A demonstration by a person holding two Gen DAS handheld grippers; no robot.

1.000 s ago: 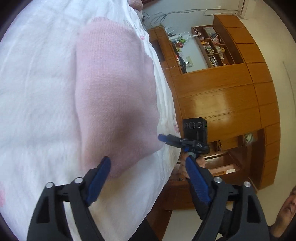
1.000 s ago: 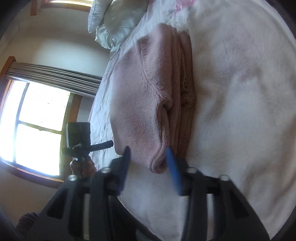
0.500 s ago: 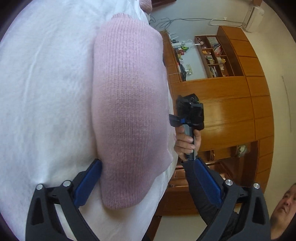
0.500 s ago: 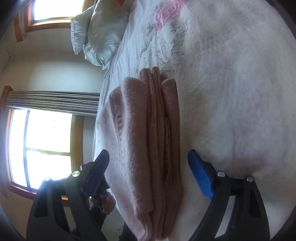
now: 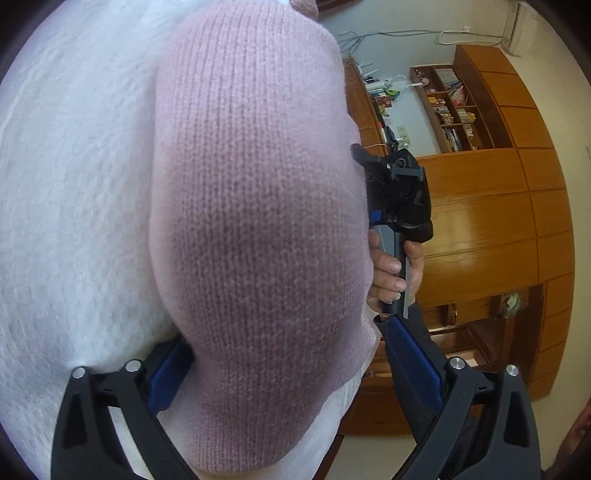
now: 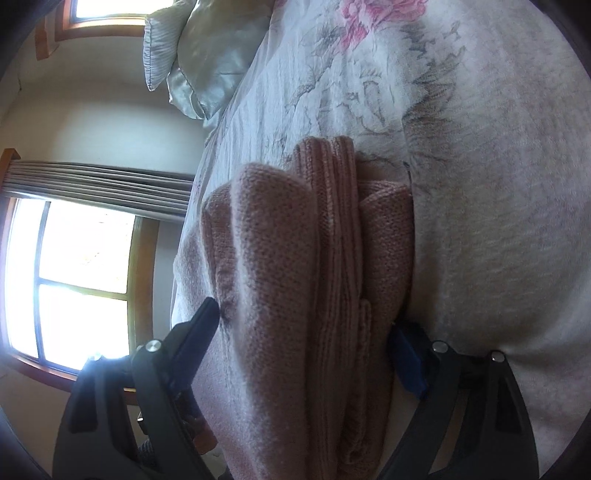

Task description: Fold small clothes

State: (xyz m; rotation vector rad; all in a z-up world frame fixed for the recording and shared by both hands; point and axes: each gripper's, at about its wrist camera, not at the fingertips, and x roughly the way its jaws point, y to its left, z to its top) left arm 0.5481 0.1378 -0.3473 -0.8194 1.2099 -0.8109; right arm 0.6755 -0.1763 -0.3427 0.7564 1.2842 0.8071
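Note:
A folded pink knitted sweater (image 5: 255, 229) lies on the white bed cover (image 5: 74, 184). My left gripper (image 5: 291, 369) is open, and its blue pads straddle the sweater's rounded near end. From the opposite side, my right gripper (image 6: 303, 347) is also open, one finger on each side of the stacked folded layers of the sweater (image 6: 295, 277). In the left wrist view the right gripper (image 5: 395, 192) shows past the sweater's far edge, held by a hand (image 5: 391, 273). The sweater hides the inner faces of the pads.
The bed cover has a pink flower print (image 6: 369, 22), with pale pillows (image 6: 207, 55) at the head. A window with grey curtain (image 6: 92, 184) is on one side. A wooden wardrobe and bookshelf (image 5: 480, 206) stand beyond the bed's edge.
Both grippers moved in toward the sweater until its ends lie between their fingers. The right gripper's fingers spread wider than a second ago. The sweater looks the same.

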